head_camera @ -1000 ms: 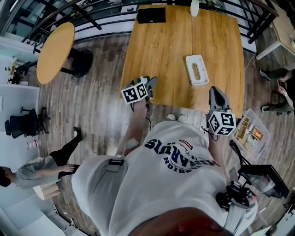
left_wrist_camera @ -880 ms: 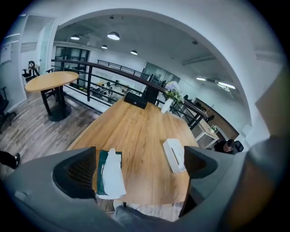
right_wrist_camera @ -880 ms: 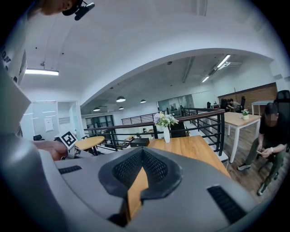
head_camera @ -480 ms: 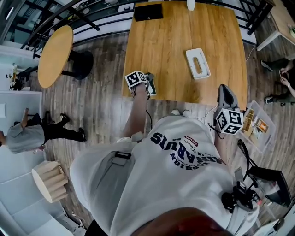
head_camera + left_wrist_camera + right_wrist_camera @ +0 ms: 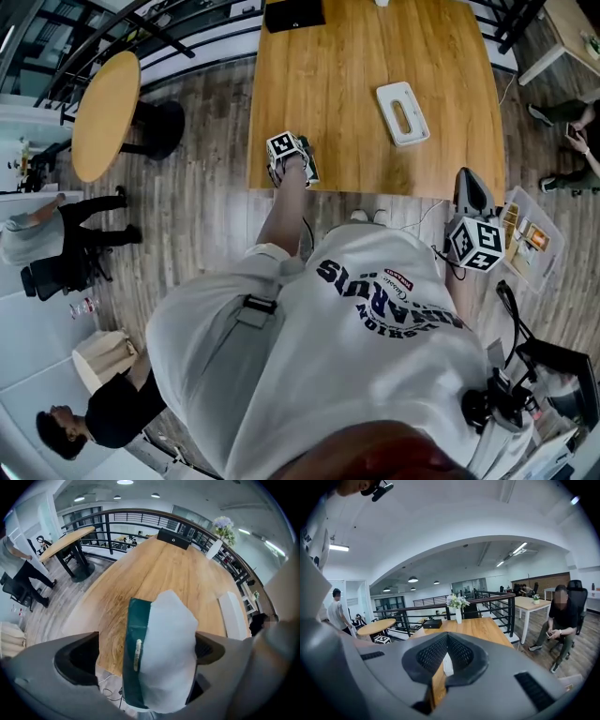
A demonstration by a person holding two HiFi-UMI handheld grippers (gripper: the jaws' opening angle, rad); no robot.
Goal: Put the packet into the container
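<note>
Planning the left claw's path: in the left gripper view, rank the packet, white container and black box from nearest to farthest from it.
1. packet, gripped in the left claw.
2. white container, on the table, right side.
3. black box, table's far end.

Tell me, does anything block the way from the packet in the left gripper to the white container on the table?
Nothing visible does. The left gripper holds the packet at the near edge of the table, and only bare wood lies between it and the white container.
</note>
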